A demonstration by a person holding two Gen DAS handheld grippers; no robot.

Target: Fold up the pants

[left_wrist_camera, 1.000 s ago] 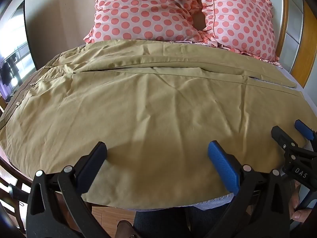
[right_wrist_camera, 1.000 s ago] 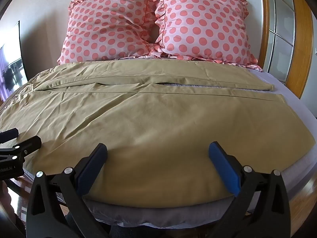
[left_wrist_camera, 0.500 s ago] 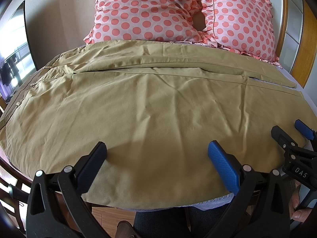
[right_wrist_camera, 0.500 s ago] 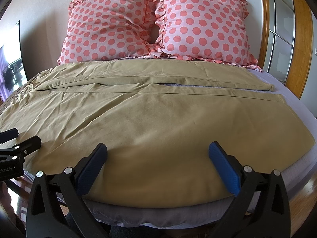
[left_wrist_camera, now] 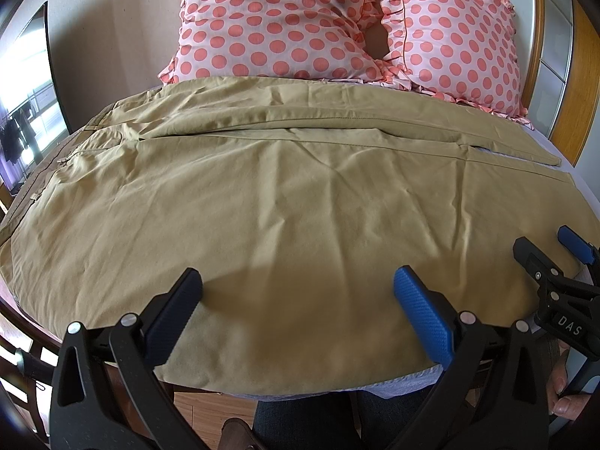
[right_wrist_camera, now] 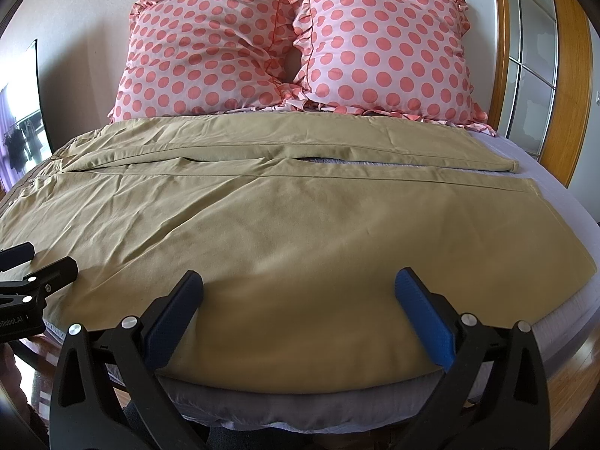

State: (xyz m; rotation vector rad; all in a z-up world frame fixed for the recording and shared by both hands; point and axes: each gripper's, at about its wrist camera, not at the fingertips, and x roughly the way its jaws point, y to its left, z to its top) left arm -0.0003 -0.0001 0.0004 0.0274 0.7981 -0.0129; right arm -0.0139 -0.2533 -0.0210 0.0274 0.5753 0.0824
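Khaki pants [left_wrist_camera: 300,195] lie spread flat across the bed, waistband at the left, leg hems at the right, both legs side by side; they also fill the right wrist view [right_wrist_camera: 300,217]. My left gripper [left_wrist_camera: 296,300] is open and empty just above the near leg's front edge. My right gripper [right_wrist_camera: 298,300] is open and empty over the same edge, further right. The right gripper also shows at the left wrist view's right edge [left_wrist_camera: 543,251]; the left gripper shows at the right wrist view's left edge [right_wrist_camera: 33,266].
Two pink polka-dot pillows [right_wrist_camera: 292,48] lean against the wall behind the pants. A grey-lilac sheet [right_wrist_camera: 562,300] covers the bed. A wooden-framed glass door [right_wrist_camera: 532,75] stands at the right. A dark screen [left_wrist_camera: 30,112] is at the left.
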